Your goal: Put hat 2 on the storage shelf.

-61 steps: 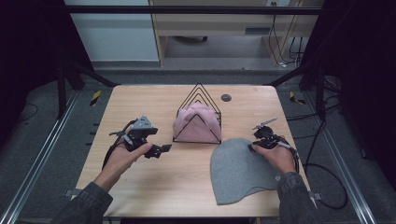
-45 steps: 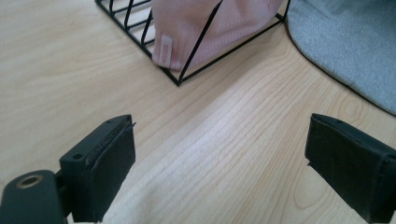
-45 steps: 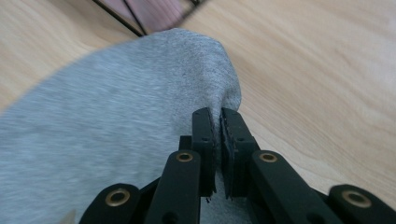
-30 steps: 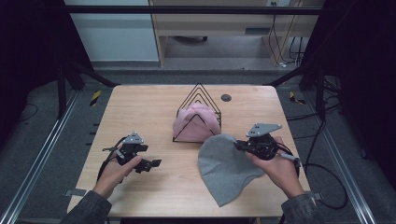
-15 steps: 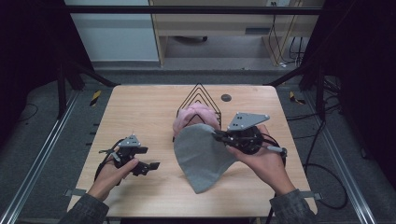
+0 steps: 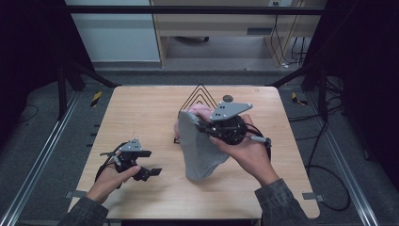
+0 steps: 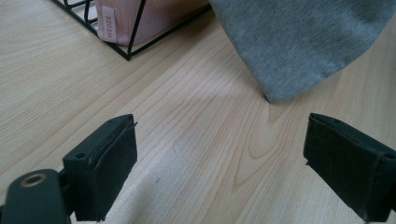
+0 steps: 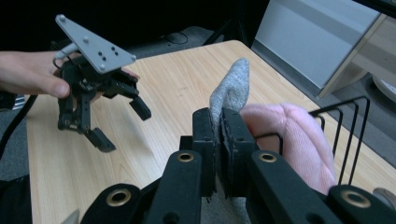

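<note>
A pink hat (image 6: 188, 120) is held inside the black wire rack (image 6: 200, 96) at the middle of the worktop (image 6: 141, 108). A grey hat (image 6: 200, 150) is clamped in the right tongs (image 6: 200, 123), hanging long-axis downward, its lower tip touching the worktop. The left tongs (image 6: 147, 164) are spread apart, nothing between them.

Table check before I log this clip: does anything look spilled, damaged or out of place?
Nothing stands out. The grey hat hangs pinched in the right tool, the pink hat sits in the wire rack, and the left tool is open.
</note>
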